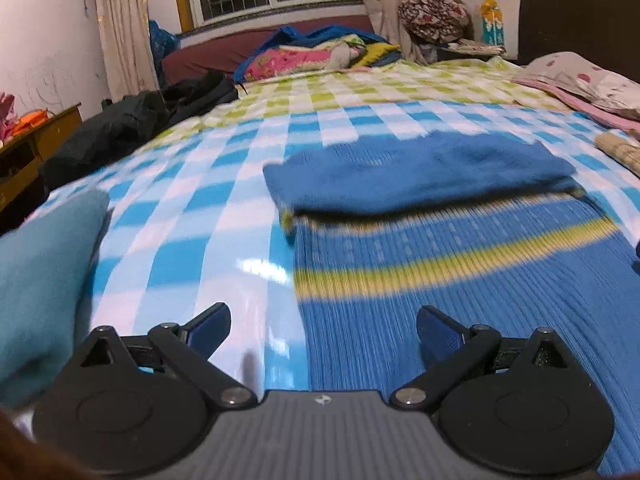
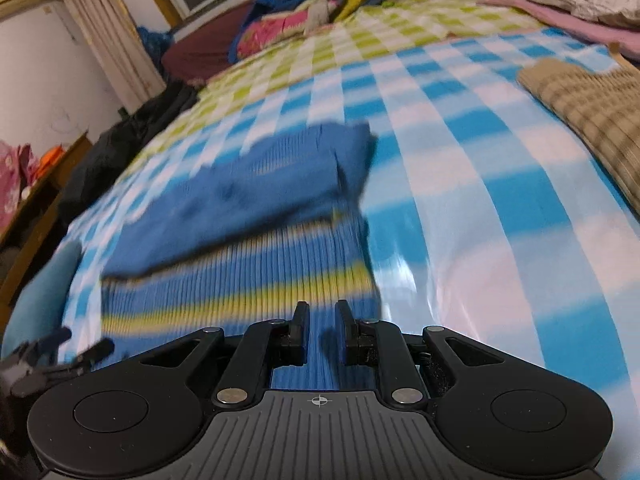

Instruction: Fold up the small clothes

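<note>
Blue ribbed sweater [image 1: 460,264] lies half-folded on the checked bed sheet [image 1: 192,208].
Left tongs [image 1: 323,330] gape over its left edge; right tongs [image 2: 322,322] stand narrowly apart, empty, beside open sheet right of the sweater.

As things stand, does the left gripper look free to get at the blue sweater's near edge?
Probably yes: the left gripper hangs open right over the blue sweater, with nothing between its fingers and the knit.

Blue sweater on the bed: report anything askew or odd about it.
The blue sweater lies part-folded on the checked sheet: its far portion is doubled back over the yellow stripe, and that folded edge runs slightly slanted in the right wrist view. No damage shows, though both views are blurred.
</note>
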